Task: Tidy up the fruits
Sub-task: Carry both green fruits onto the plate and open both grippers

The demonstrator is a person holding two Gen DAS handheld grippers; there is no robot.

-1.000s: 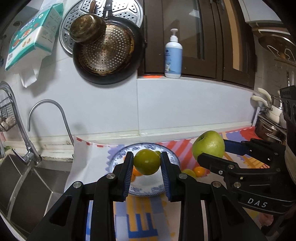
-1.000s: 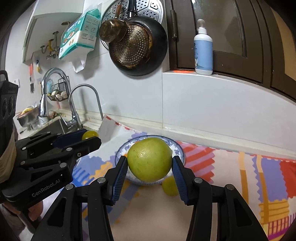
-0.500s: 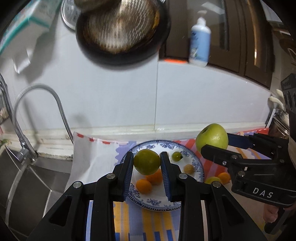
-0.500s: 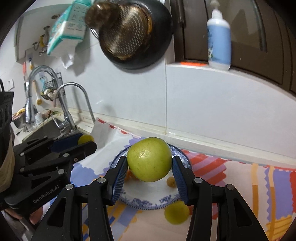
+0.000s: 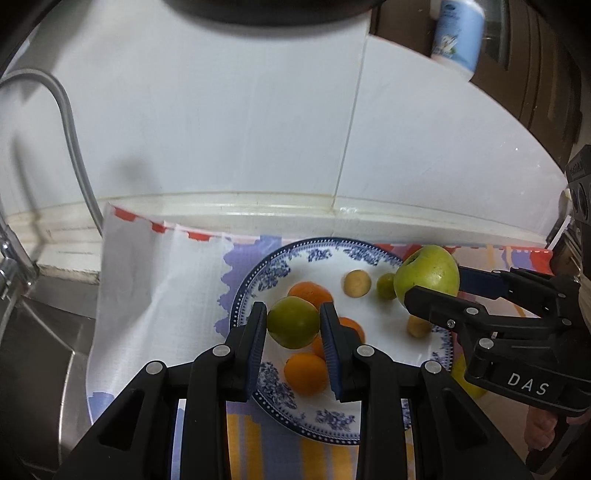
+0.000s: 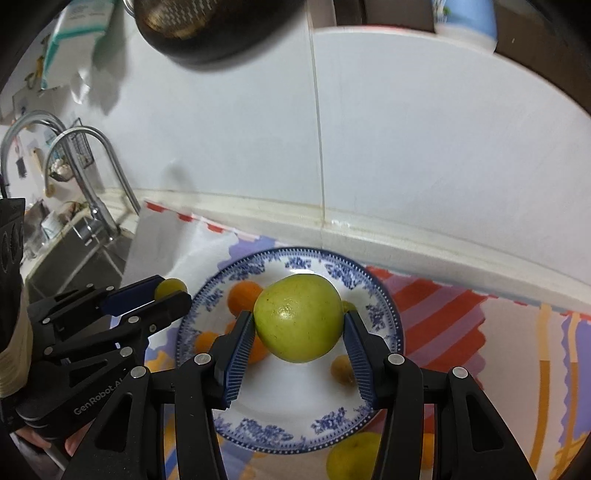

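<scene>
A: Left gripper (image 5: 293,325) status?

B: Pads pinching a small green citrus fruit (image 5: 293,323), held above the near-left part of the blue-and-white plate (image 5: 255,280). Right gripper (image 6: 299,332) is clamped on a large green apple (image 6: 298,318), over the middle of the same plate.

A: What's on the plate?

B: Several small oranges (image 5: 306,373) on the near-left side, under the left jaws. Further back a pale yellow-brown round fruit (image 5: 356,282) and a small green one (image 5: 386,286) just beside it. One more yellowish piece (image 6: 341,369) sits on the right side of the plate.

A: Anything off the plate?

B: A yellow-green fruit (image 6: 352,456) on the mat, just off the plate's near rim. An orange bit beside it, too hidden to name.

A: Surface?

B: Plate sits on a patterned mat (image 6: 480,332): red, purple and yellow stripes, with a white patch to the left. Mat lies on a counter running up to a white tiled wall (image 5: 258,129); cream ledge at the joint.

A: Rest of the room?

B: Steel sink (image 5: 37,350) left of the mat, curved tap (image 6: 88,177) over it. Dark perforated pan (image 6: 207,29) hangs on the wall up top. White-and-blue bottle (image 5: 458,37) on the sill by a dark wood window frame, upper right. Blurred.
</scene>
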